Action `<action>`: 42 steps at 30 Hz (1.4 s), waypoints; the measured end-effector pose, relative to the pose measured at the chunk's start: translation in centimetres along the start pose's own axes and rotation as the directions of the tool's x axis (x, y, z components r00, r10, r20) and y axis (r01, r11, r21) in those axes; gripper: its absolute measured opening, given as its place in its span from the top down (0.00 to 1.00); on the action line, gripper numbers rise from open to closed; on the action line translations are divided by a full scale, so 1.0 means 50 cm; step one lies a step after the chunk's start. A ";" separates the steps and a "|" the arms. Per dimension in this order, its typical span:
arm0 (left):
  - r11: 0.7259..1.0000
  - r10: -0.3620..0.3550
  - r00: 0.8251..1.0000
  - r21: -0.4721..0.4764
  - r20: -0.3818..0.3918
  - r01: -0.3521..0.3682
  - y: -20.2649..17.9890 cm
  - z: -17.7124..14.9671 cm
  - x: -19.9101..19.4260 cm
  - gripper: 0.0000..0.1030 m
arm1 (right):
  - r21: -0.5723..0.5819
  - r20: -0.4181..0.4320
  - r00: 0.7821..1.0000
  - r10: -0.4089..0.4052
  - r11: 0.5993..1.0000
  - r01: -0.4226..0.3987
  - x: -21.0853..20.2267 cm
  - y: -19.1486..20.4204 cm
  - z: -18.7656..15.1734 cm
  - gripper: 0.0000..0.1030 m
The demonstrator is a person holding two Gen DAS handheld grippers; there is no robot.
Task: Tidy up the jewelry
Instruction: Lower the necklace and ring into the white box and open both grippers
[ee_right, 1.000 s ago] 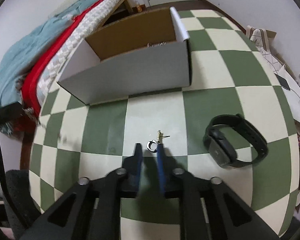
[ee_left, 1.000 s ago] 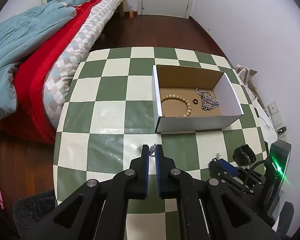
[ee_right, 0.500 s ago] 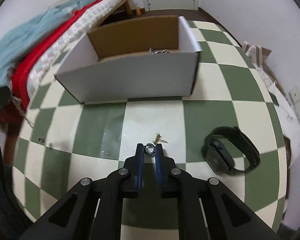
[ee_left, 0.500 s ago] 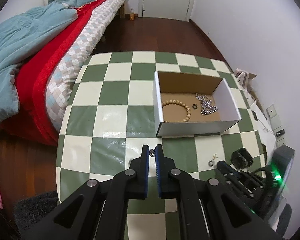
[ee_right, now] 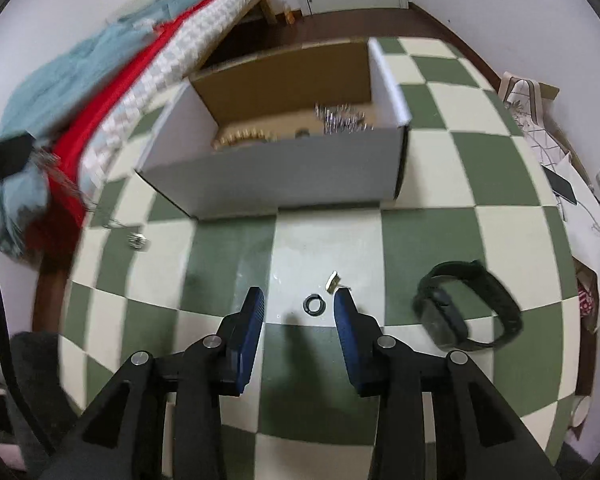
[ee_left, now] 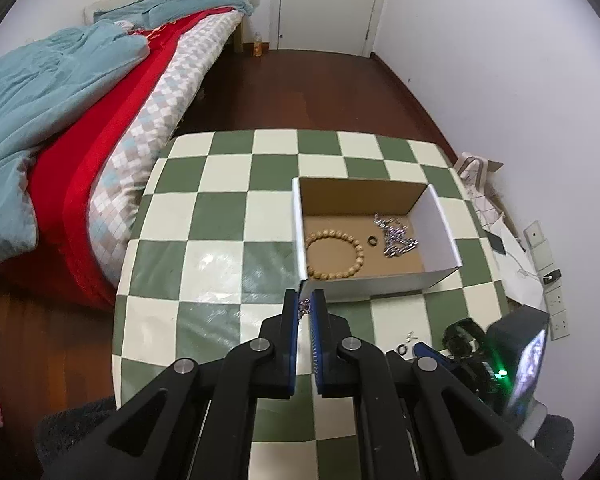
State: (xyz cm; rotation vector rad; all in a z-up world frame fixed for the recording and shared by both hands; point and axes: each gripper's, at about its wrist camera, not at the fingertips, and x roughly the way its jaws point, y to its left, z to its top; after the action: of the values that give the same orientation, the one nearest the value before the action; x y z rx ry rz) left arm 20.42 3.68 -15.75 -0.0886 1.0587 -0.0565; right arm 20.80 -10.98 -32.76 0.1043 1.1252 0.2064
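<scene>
**Left gripper pinching chain; right gripper spread over ring**

Left gripper [ee_left: 305, 307] is pinching a thin silver chain [ee_left: 305, 306] between nearly closed fingers, above the green-and-cream checkered table [ee_left: 220, 216] by the near left corner of the white cardboard box [ee_left: 380, 286]. Right gripper [ee_right: 299, 305] is hovering with fingers wide apart; a small black ring [ee_right: 314, 303] is lying on the table between the fingertips, with a small gold earring [ee_right: 333, 281] just beyond. A black smartwatch [ee_right: 466, 316] is lying toward the table's right edge.
</scene>
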 end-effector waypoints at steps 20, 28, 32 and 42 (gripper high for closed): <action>0.999 -0.041 0.999 -0.020 0.009 0.041 0.009 0.026 -0.021 0.96 | 0.036 0.227 0.973 -0.039 0.999 0.032 -0.207 -0.028 0.055 0.88; 0.991 -0.132 0.991 0.015 0.016 0.132 -0.048 0.159 0.000 0.96 | 0.004 0.240 0.969 0.062 0.998 -0.065 -0.223 -0.023 0.212 0.88; 0.985 -0.168 0.984 0.028 -0.054 0.170 -0.063 0.202 0.060 0.96 | 0.023 0.169 0.979 0.115 0.992 -0.121 -0.168 -0.032 0.258 0.88; 0.995 -0.101 0.986 -0.015 -0.130 0.100 -0.038 0.213 0.142 0.25 | 0.124 -0.003 0.978 0.209 0.970 -0.207 -0.064 -0.071 0.296 0.44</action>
State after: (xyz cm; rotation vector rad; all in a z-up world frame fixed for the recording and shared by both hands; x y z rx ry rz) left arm 33.21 1.62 -16.55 -0.1477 1.1849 -0.1504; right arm 33.23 -14.82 -24.25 0.3319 1.1431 0.3251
